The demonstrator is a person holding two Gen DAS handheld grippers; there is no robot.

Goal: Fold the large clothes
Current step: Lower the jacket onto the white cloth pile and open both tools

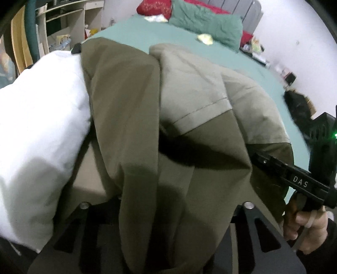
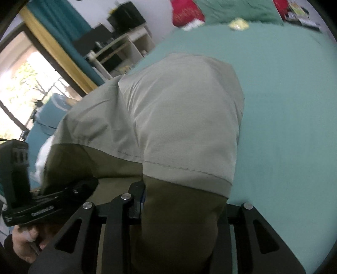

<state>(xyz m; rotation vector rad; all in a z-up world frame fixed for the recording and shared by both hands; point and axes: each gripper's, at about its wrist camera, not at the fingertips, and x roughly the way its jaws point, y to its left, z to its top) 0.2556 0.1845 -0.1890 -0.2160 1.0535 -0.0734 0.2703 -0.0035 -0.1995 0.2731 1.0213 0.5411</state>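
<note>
A two-tone garment [image 1: 189, 130], dark olive with pale beige panels, hangs bunched over the foot end of a bed covered by a green sheet [image 2: 284, 105]. In the left wrist view its cloth drapes straight over the left gripper [image 1: 166, 189] and hides the fingers, so I cannot tell how far they stand apart or whether they pinch the fabric. A white piece of cloth [image 1: 42, 126] bulges just beside the olive folds on the left of that view. The right gripper [image 2: 168, 200] is in much the same fix: olive cloth runs down between its arms and a beige panel with a stitched hem billows above it (only one dark finger [image 2: 137, 196] peeks out at the fabric's edge), so its grip cannot be judged either. Each view catches the other tool from the side, with a hand [image 1: 307, 227] wrapped around its handle. At the head of the bed lie a green pillow [image 1: 206, 23] and a red pillow [image 1: 153, 8], well apart from the garment.
</note>
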